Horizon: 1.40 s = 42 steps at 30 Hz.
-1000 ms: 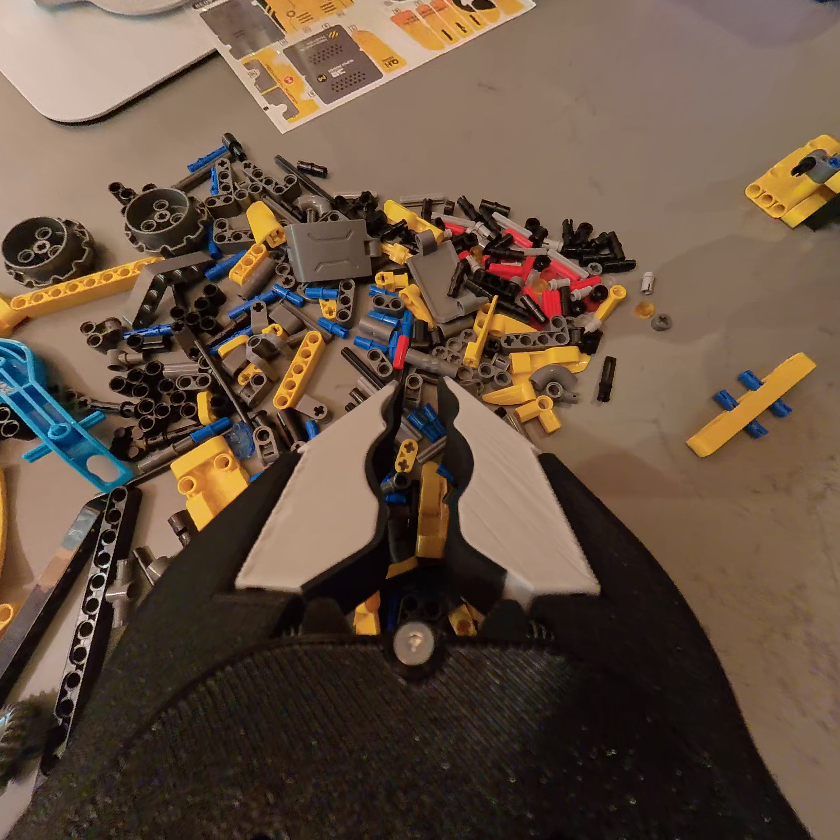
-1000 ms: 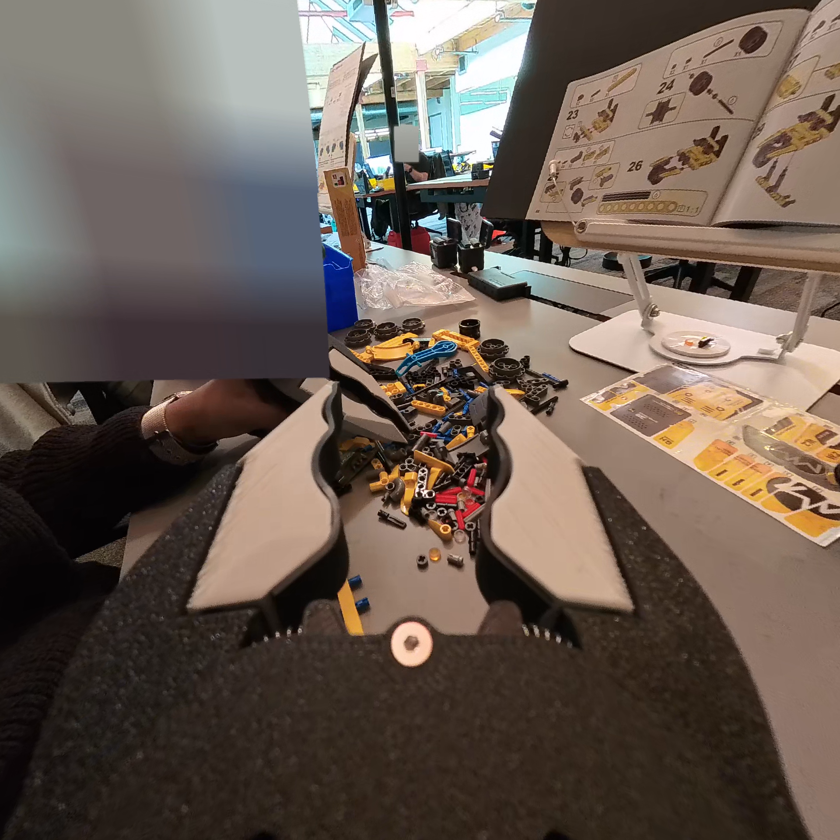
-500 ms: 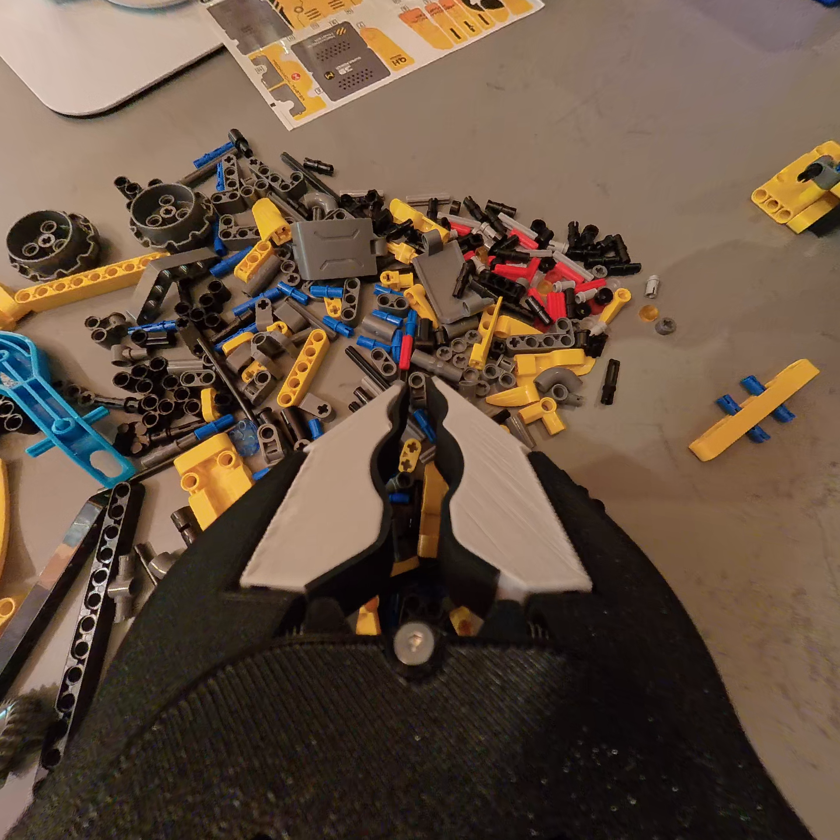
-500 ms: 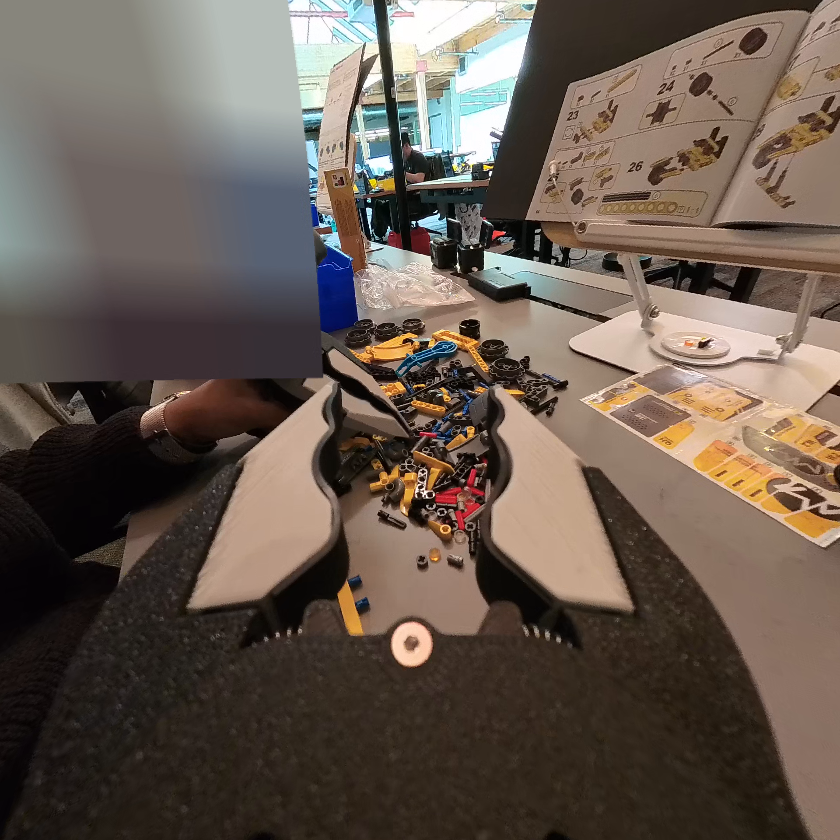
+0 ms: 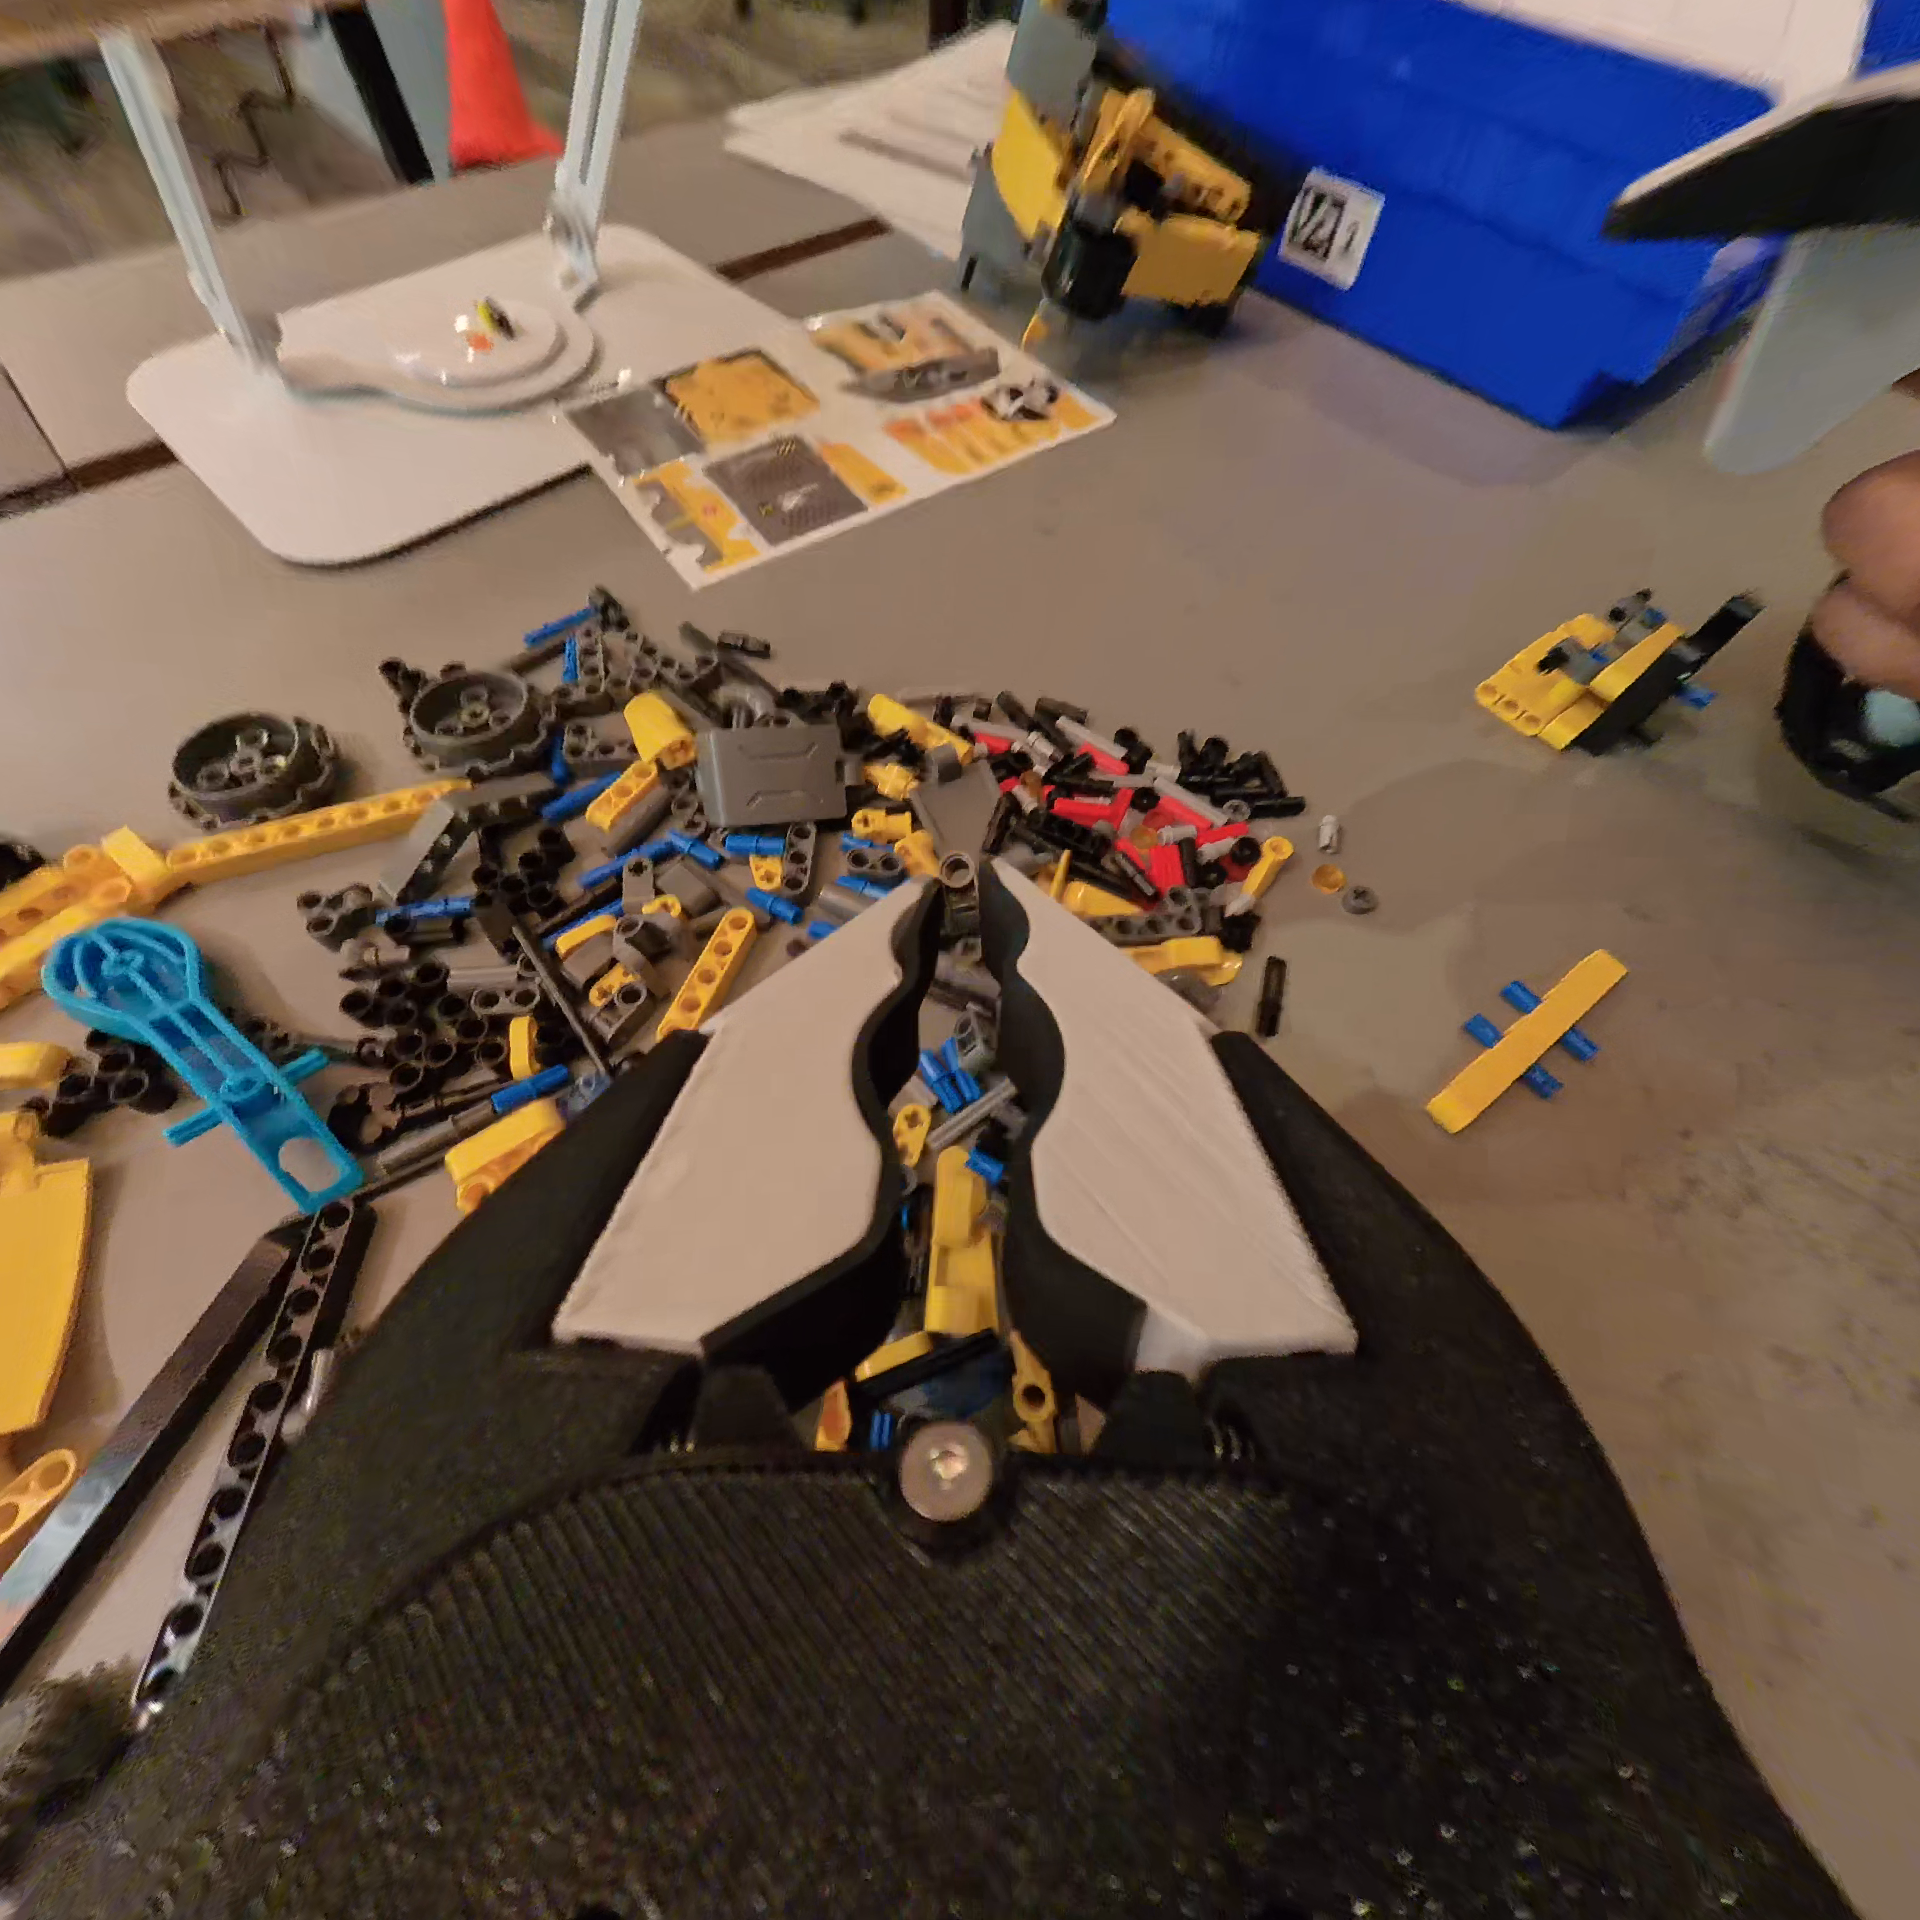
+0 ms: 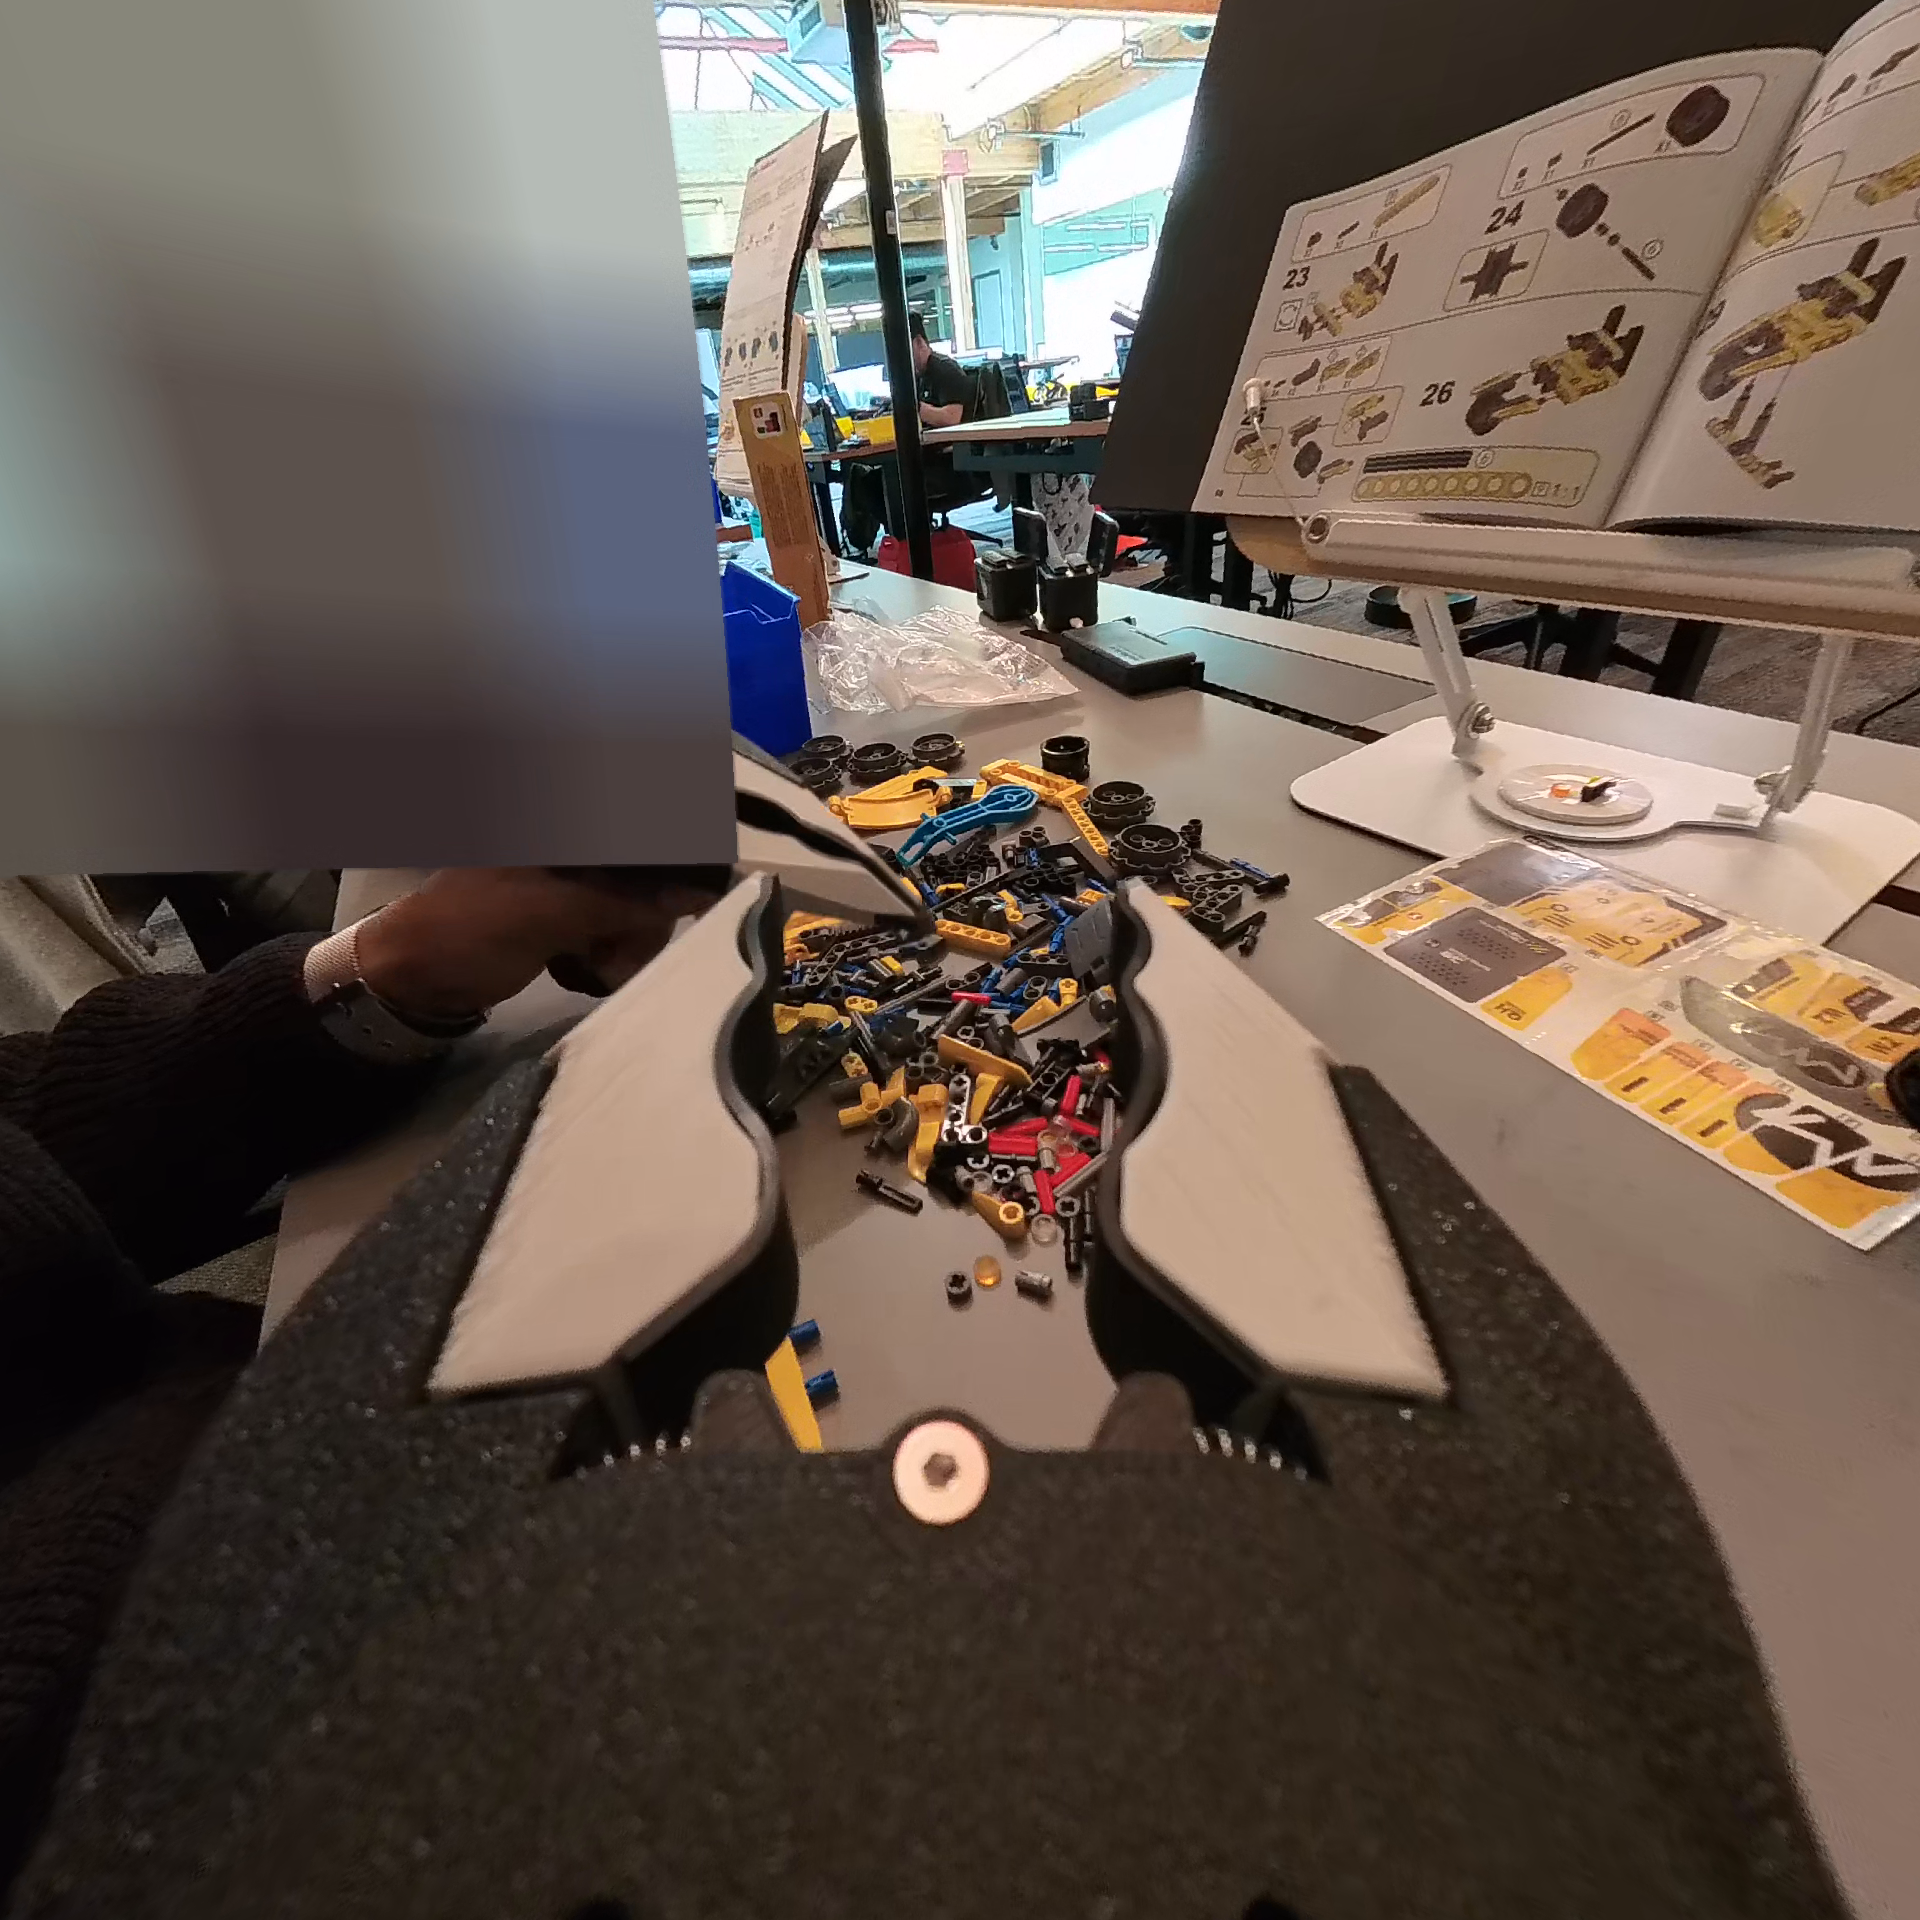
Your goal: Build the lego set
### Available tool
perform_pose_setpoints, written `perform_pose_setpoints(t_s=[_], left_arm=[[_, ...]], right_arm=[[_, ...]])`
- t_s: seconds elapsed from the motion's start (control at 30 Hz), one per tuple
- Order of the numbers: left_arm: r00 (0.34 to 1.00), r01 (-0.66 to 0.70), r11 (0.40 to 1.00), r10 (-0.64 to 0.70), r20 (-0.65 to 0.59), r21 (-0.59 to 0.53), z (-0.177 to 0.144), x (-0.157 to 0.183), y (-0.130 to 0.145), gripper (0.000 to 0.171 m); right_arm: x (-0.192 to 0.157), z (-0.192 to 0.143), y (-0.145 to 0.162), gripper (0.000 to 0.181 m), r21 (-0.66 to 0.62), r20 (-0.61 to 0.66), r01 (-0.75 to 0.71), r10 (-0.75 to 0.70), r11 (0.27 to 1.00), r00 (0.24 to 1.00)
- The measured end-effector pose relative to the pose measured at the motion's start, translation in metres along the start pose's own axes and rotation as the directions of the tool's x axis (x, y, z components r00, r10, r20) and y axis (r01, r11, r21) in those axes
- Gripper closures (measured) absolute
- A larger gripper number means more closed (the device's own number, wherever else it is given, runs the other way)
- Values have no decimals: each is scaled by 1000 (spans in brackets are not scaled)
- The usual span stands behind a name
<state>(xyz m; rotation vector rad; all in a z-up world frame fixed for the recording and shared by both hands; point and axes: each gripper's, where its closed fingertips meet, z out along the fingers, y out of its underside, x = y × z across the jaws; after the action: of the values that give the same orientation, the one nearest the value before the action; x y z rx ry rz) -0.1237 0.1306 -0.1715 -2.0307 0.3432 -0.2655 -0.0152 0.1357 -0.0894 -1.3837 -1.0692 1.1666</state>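
Observation:
A pile of small black, yellow, blue, red and grey building pieces [image 5: 831, 883] lies on the grey table [image 5: 1351, 540]. My left gripper [image 5: 961, 896] is over the pile's near side, with its jaws almost together on a small dark grey piece [image 5: 956, 869] at the tips. My right gripper [image 6: 945, 894] is open and empty, held above the table with the same pile [image 6: 987, 1049] ahead between its fingers. It shows blurred at the upper right of the left wrist view [image 5: 1766, 312]. The left gripper's white finger [image 6: 831, 862] shows over the pile's left side in the right wrist view.
A yellow beam with blue pins [image 5: 1527, 1039] and a small yellow-black sub-assembly [image 5: 1600, 675] lie right of the pile. A sticker sheet [image 5: 831, 436], a white book stand base [image 5: 364, 436], a partly built yellow model [image 5: 1112, 208] and a blue bin [image 5: 1507, 208] stand behind. An open instruction booklet [image 6: 1558, 312] rests on the stand. There is about 15 cm between the tips of the two grippers.
My left gripper's jaws have narrowed onto the small grey piece, and its view has tilted up to show the stand, model and bin. The right gripper has barely moved.

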Motion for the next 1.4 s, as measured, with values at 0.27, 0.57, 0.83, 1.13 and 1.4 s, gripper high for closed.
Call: perform_pose_setpoints(t_s=[0.27, 0.57, 0.83, 1.13, 1.4], left_arm=[[992, 51, 977, -25, -127, 206, -20, 20, -35, 171], [983, 99, 977, -67, -170, 190, -18, 23, -33, 171], [987, 53, 987, -29, -155, 154, -12, 26, -27, 171], [980, 74, 991, -50, -195, 116, 4, 49, -27, 171], [978, -133, 991, 127, -167, -23, 48, 93, -31, 163]], right_arm=[[-7, 4, 8, 131, -44, 12, 56, -56, 997, 998], [-19, 15, 26, 129, -121, 25, 146, -144, 982, 989], [28, -35, -36, 139, 97, -276, 276, -240, 956, 931], [63, -109, -77, 181, 245, -542, 412, -229, 878, 809], [92, -89, -29, 159, 62, -453, 179, -132, 982, 882]])
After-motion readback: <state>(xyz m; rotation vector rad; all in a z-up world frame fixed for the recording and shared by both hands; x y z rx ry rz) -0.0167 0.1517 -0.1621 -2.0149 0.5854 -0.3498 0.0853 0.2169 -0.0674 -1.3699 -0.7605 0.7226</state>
